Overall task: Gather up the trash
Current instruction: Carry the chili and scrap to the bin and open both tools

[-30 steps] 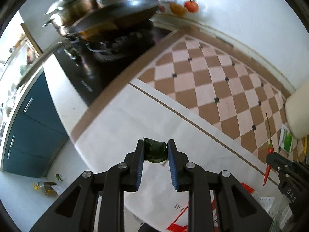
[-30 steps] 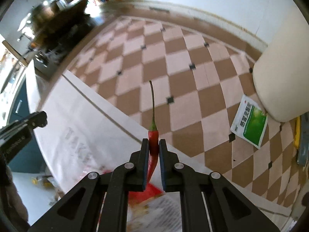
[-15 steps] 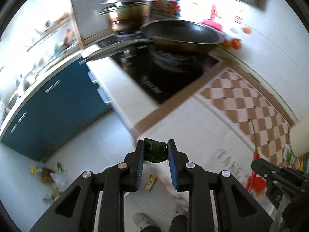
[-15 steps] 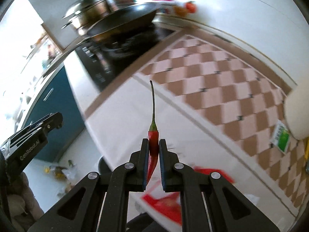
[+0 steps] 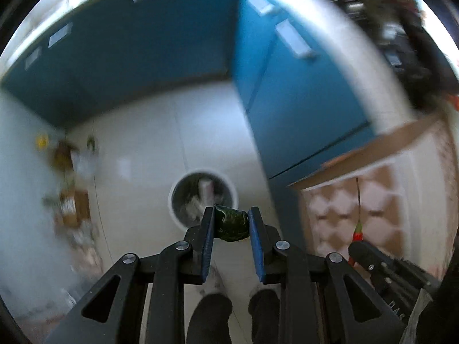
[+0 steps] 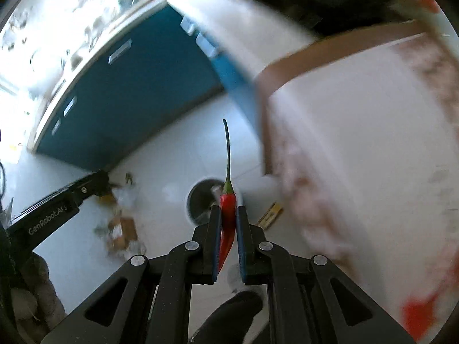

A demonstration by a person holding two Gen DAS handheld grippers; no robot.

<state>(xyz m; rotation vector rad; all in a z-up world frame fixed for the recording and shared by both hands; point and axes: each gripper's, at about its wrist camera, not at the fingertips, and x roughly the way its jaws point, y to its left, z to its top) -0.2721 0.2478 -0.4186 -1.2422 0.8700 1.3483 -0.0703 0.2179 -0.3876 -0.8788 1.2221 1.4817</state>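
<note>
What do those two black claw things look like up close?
Each is matte black plastic with angular, triangular cut-outs and silver round screws at the joints. The left gripper and right gripper both have flat fingers lined with blue pads. White "GenRobot.AI" lettering runs along the left one's side. No cables show.

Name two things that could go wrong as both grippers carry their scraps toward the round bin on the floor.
The red chili is pinched only at its body in the right gripper, so it might slip out early. The trash bin has a small opening, so the green scrap may miss when the left gripper opens.
</note>
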